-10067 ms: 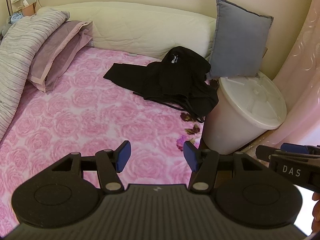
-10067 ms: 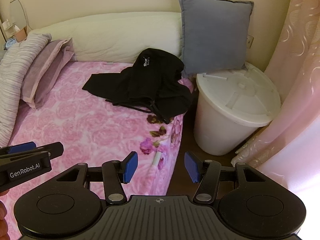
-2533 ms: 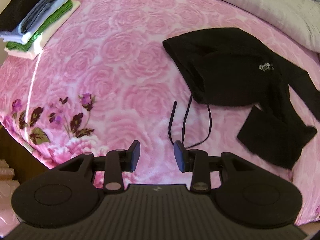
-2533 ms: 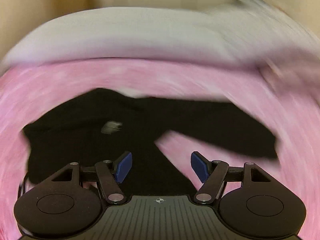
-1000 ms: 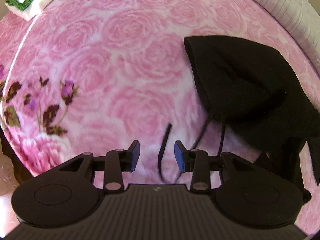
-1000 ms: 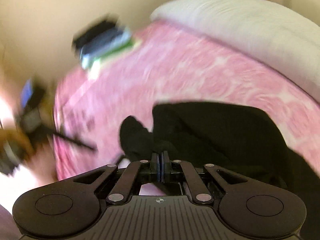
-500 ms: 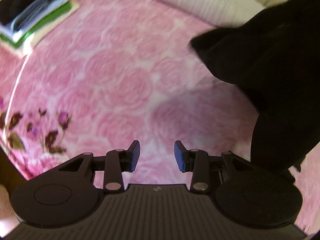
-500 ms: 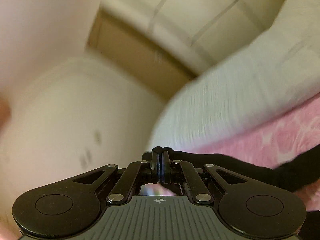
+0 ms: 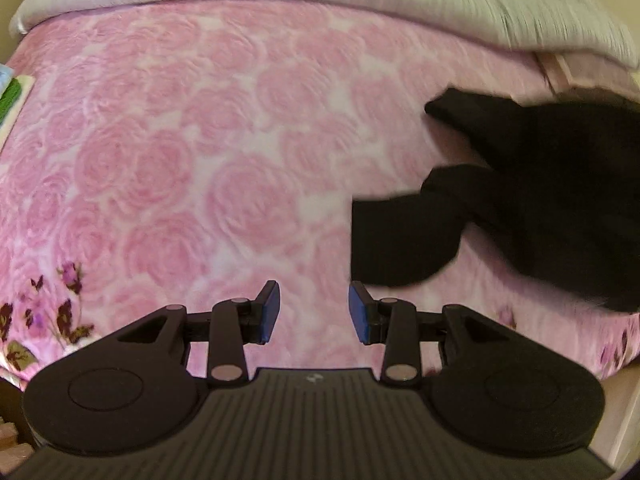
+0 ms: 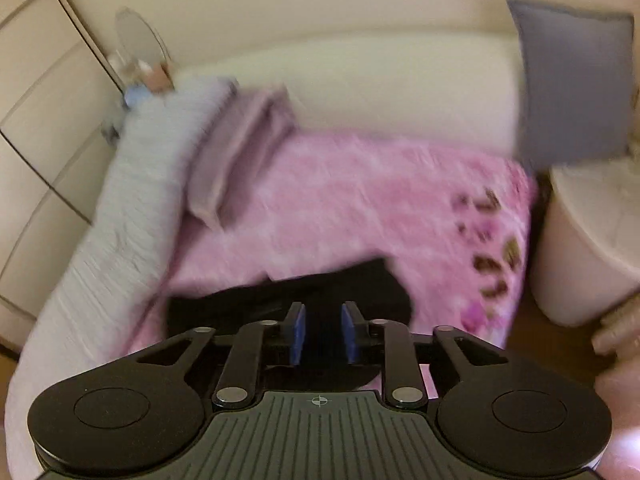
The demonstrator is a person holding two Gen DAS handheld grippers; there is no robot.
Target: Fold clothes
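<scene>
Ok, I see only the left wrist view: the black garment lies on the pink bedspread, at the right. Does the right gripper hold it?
Observer: No firm grip. The right gripper has its jaws opening; the black garment shows in the gap, but the pads do not seem to press on it.
Operator: What is beyond the garment there?
Observer: A grey cushion stands upright at the far right corner of the bed.
Operator: And beside the bed?
Observer: A white bin stands on the floor, right of the pink bedspread.
</scene>
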